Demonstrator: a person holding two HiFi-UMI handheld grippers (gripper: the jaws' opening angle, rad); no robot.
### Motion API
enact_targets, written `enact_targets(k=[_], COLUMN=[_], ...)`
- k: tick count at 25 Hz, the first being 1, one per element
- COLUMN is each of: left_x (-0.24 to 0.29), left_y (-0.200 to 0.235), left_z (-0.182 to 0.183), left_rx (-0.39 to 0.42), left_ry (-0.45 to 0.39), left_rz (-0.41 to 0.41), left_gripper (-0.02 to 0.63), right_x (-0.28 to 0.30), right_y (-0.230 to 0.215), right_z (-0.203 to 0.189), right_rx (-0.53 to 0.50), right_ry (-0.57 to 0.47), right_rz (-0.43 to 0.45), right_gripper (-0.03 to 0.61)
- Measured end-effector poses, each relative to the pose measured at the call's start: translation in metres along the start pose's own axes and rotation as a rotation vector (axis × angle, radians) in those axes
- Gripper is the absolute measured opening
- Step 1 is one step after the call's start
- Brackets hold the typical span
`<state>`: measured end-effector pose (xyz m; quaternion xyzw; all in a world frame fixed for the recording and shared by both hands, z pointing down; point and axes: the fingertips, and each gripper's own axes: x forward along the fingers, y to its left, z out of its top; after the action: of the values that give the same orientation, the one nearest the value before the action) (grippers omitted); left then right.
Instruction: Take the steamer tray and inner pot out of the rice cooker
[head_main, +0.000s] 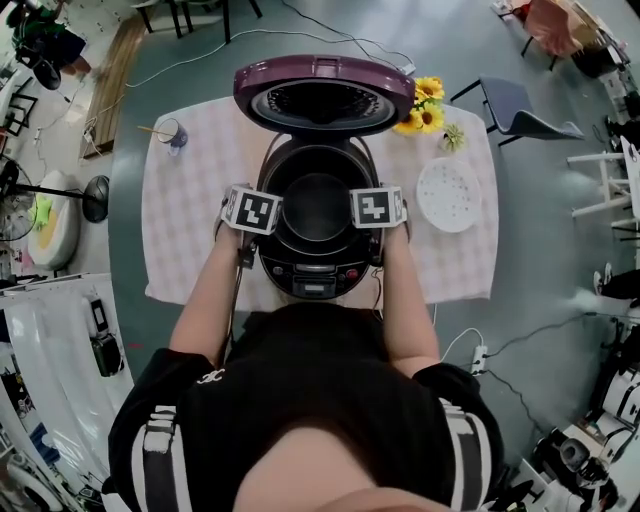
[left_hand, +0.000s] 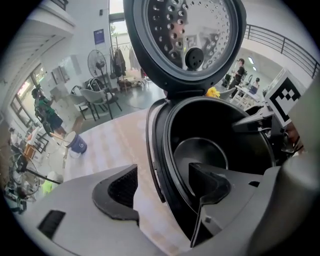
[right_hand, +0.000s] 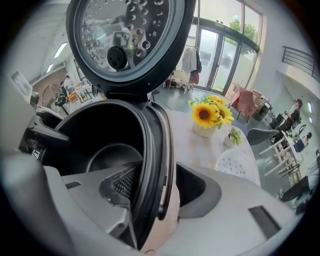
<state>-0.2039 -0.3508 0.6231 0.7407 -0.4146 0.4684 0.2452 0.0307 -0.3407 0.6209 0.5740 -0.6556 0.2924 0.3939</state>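
Grey-green flooring littered with cables, chairs and stands runs all round a table (head_main: 190, 225) covered in a pale checked cloth. From where I stand, a person in a black top leans over its near edge.

In the middle of the table sits the dark, rounded rice cooker (head_main: 318, 272), its plum-coloured hinged lid (head_main: 324, 95) thrown back at twelve o'clock. The round black metal inner pot (head_main: 317, 208) is still seated in the body. The white perforated plastic steamer tray (head_main: 448, 194) is already out and lies flat on the cloth at three o'clock of the cooker, well apart from it.

The left claw (left_hand: 162, 187) straddles the pot's rim at nine o'clock, one jaw inside the bowl and one outside, with cloth showing in the gap, so it is open and not gripping. The right claw (right_hand: 159, 187) does the same at three o'clock. Its inner pad is close against the wall, but the outer pad stands off the rim, so it too is open and holds nothing yet.

A bunch of yellow sunflowers (head_main: 425, 105) stands at one o'clock, and a small blue cup (head_main: 175, 135) at ten o'clock.

As I judge it, the risk lies in the pinch. The rim of the cooker body lies just beside the pot's lip, so a jaw closing on the wrong one would lift the whole cooker or slip off. If the two sides do not grip evenly, the smooth pot could tilt, jam in its well, or knock the raised lid.
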Motion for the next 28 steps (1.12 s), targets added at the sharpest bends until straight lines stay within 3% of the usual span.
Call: enact_targets(k=[5,12,28], left_x=[-0.002,-0.006,-0.033], left_y=[0.0,-0.011,-0.008], left_z=[0.0,0.006,0.014], left_rx=[-0.03,-0.101,-0.131], left_ry=[0.008,-0.046,-0.139], left_rz=[-0.011,-0.103,-0.106], left_gripper=[0.229,0.221,0.164], right_x=[0.0,-0.006,-0.038], right_y=[0.0,-0.004,0.002], right_z=[0.001,0.009,0.024], right_rx=[-0.001,0.025,0.001], right_ry=[0.007,-0.034,-0.124], right_rz=[-0.018,-0.03,-0.061], right_gripper=[0.179,0.163,0.127])
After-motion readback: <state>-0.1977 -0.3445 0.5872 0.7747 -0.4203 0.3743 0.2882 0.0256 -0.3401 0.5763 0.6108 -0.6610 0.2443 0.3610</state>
